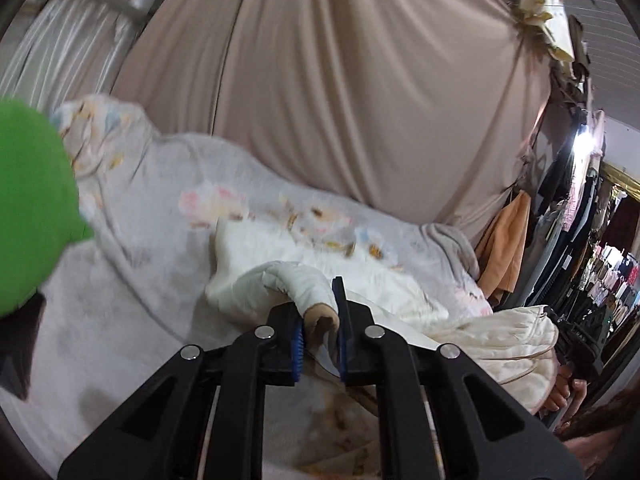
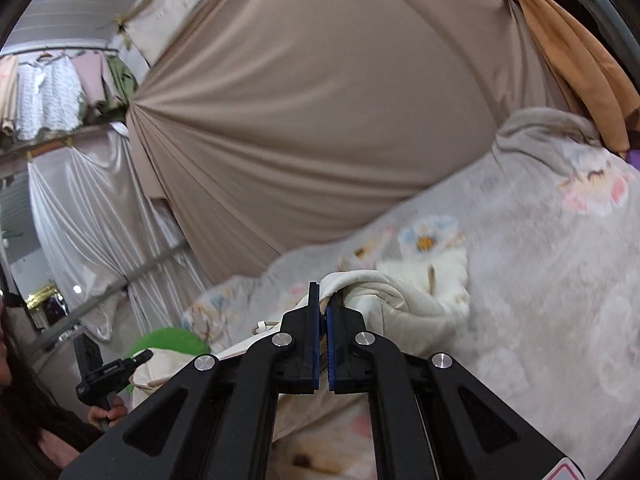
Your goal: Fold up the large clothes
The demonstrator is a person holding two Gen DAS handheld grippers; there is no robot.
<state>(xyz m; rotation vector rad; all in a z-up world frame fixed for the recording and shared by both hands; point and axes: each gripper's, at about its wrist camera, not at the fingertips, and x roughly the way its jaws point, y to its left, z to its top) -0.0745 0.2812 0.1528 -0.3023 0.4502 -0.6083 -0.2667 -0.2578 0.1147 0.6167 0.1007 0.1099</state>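
Lying across the bed's grey flowered blanket (image 1: 160,184), the cream quilted jacket (image 1: 280,248) is lifted at two places. The left hand-held gripper (image 1: 320,332) is clenched on its sleeve cuff (image 1: 320,316); the right hand-held gripper (image 2: 323,320), nearly level, pinches a thin edge (image 2: 340,280). Only the right view shows the hanging clothes (image 2: 48,92).

Jacket (image 1: 280,256) on blanket (image 1: 160,184), curtain (image 1: 340,80) behind.

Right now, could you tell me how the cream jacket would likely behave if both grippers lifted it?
Probably floppy: the cream jacket droops from the left gripper. Likely light, being puffy and quilted. The right gripper pinches only an edge, which might slip.
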